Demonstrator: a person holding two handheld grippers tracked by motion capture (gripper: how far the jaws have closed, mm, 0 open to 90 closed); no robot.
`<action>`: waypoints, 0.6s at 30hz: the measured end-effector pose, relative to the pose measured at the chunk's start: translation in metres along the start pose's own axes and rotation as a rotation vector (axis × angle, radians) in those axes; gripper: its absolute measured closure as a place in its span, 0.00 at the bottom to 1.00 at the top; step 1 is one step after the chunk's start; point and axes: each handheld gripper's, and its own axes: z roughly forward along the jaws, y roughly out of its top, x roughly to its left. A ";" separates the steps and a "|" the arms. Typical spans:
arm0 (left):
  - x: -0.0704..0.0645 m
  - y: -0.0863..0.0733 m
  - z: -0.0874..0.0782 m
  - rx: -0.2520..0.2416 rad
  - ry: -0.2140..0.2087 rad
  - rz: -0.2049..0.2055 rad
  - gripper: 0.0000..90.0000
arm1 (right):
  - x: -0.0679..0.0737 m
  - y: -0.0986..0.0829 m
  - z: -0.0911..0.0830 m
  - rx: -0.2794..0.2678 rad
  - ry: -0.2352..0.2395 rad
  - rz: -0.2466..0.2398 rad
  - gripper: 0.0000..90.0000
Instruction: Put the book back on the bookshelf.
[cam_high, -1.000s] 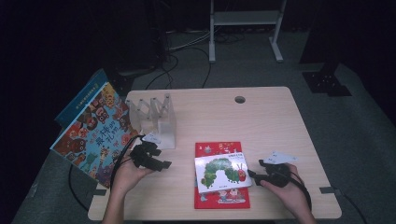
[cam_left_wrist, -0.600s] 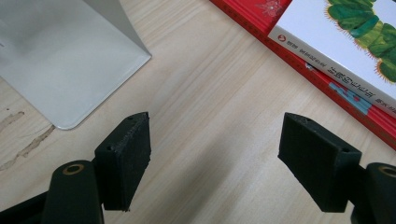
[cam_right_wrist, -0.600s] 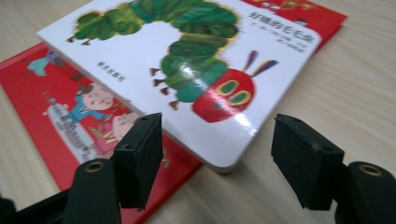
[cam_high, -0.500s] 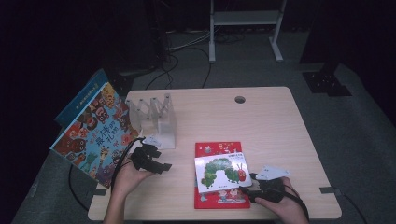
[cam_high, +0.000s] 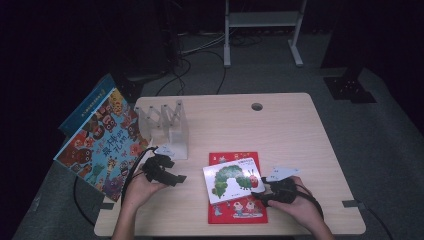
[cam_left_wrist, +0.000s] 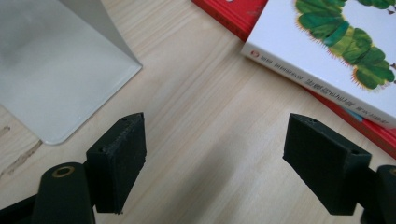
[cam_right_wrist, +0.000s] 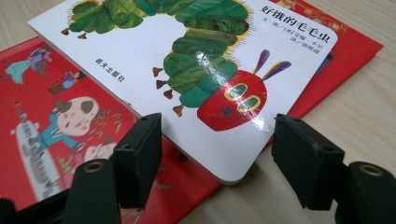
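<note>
A white caterpillar book (cam_high: 232, 180) (cam_right_wrist: 187, 70) (cam_left_wrist: 336, 51) lies askew on top of a red picture book (cam_high: 239, 210) (cam_right_wrist: 51, 112) near the table's front edge. My right gripper (cam_high: 265, 192) (cam_right_wrist: 217, 163) is open at the white book's near right corner, a jaw on either side of that corner. My left gripper (cam_high: 172, 172) (cam_left_wrist: 215, 163) hovers open over bare wood to the left of the books, nothing between its jaws. A clear acrylic book stand (cam_high: 167, 125) (cam_left_wrist: 51, 65) sits just behind the left gripper.
Two large picture books (cam_high: 100, 142) lean off the table's left edge. A cable hole (cam_high: 257, 106) sits at the back of the wooden table (cam_high: 300, 145). A white frame (cam_high: 262, 30) and cables lie on the floor beyond.
My right gripper has moved left and toward the front, up to the white book's corner. The left gripper has barely moved.
</note>
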 end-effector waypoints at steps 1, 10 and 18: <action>-0.001 0.001 0.001 -0.006 -0.005 0.006 0.22 | -0.002 0.002 0.002 0.003 0.005 -0.005 0.37; -0.008 0.014 0.014 -0.011 -0.032 0.058 0.18 | -0.013 0.017 0.016 0.016 0.020 -0.015 0.38; -0.012 0.027 0.039 -0.018 -0.079 0.061 0.18 | -0.016 0.027 0.027 0.021 0.033 -0.027 0.37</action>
